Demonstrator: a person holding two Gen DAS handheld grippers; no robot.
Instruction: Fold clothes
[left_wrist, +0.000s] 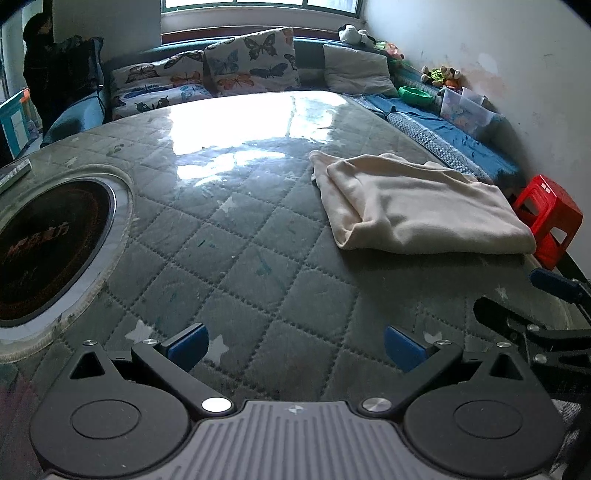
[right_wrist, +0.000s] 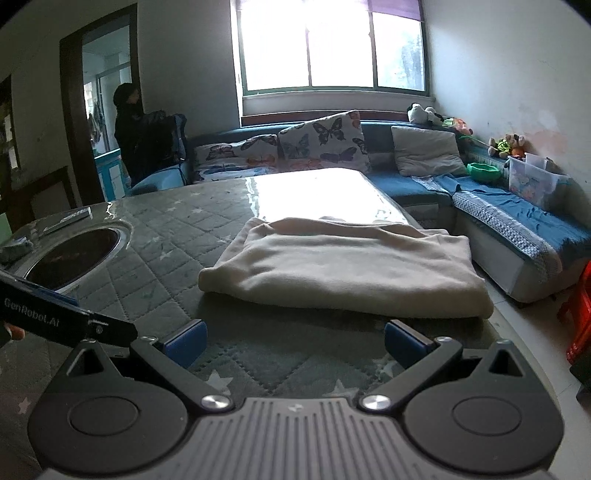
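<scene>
1. Presently, my left gripper (left_wrist: 295, 347): jaws spread wide, empty, over the quilted table cover (left_wrist: 236, 266).
2. My right gripper (right_wrist: 295, 343): likewise agape, holding nothing.
3. Cream garment (right_wrist: 343, 269): folded, lying at twelve o'clock just beyond my right fingertips; two o'clock from the left.
4. Round cooktop recess (left_wrist: 48, 251): ten o'clock.

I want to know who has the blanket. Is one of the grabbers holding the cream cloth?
No, the cream cloth lies folded on the table, and the right gripper is open with nothing between its fingers.

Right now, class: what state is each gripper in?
Left gripper: open, holding nothing.
Right gripper: open, holding nothing, short of the folded cream garment.
</scene>
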